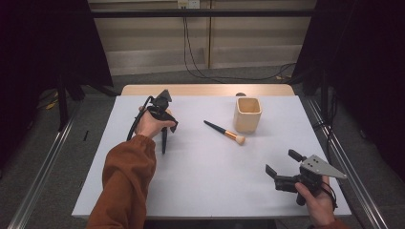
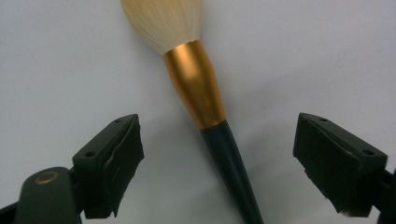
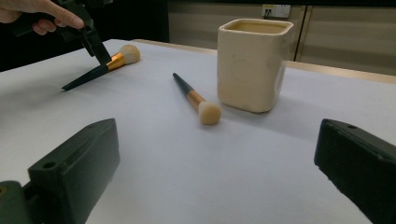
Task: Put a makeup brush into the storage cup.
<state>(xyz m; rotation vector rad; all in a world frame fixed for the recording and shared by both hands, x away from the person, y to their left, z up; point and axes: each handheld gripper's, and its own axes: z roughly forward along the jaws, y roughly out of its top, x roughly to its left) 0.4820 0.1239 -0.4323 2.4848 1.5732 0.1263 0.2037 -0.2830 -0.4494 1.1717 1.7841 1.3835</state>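
Gold-ferruled large makeup brush point(image 2: 194, 84) lies flat on the white desk point(image 1: 205, 176), between the parted jaws of our left gripper point(image 2: 217, 154), untouched. We judge this the pick-up approach; next we must close on the dark handle. The left hand point(image 1: 152, 123) points the gripper down. The right gripper point(image 1: 282, 167) rests open, holding nothing, near the desk's front edge.

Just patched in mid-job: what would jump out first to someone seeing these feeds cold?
Probably the left gripper, pointing down over a large gold-banded brush on the white table, its fingers astride the dark handle without touching it. Next, the cream square cup toward the far right, with a smaller brush lying just in front. The right gripper waits open near the front right corner.
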